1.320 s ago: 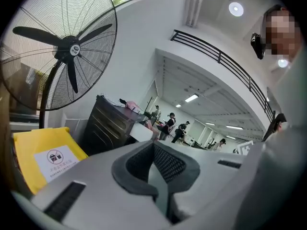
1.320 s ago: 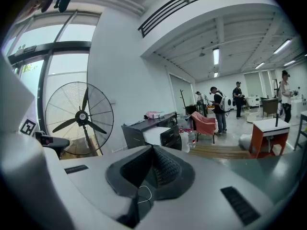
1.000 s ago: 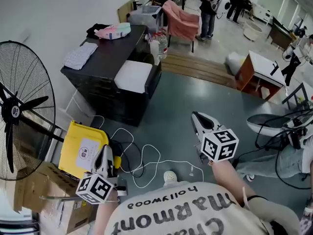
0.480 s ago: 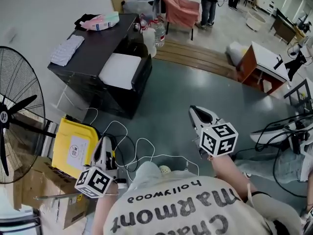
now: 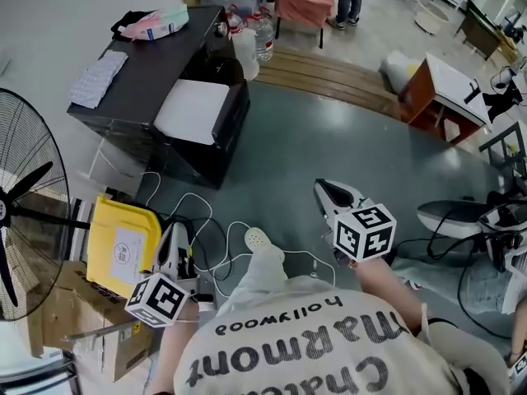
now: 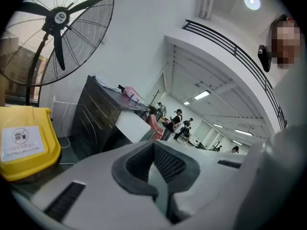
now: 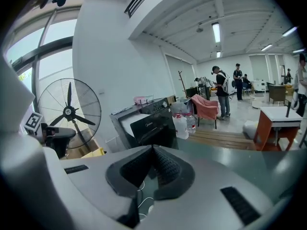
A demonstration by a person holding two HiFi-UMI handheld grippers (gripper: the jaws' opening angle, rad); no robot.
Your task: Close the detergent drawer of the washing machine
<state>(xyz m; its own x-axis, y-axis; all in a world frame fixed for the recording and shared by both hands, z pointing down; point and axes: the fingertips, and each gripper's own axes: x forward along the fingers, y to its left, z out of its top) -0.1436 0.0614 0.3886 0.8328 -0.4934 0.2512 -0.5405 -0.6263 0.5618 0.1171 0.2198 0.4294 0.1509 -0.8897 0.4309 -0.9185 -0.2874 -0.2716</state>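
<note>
Grey-green workshop floor, cables trailing. Black washing machine stands at eleven o'clock in the head view, well apart from both grippers; its detergent drawer can't be picked out. Left gripper: jaws together, empty, near a yellow bin. Right gripper: jaws together, empty, over bare floor.

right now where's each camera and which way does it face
Head view: on the person's head, facing steeply down; shows shirt, left gripper, right gripper.
Left gripper view: on that gripper, along its shut jaws toward fan and yellow bin.
Right gripper view: on that gripper, along its shut jaws toward the washing machine.
Shared: all three show fan and washing machine.
</note>
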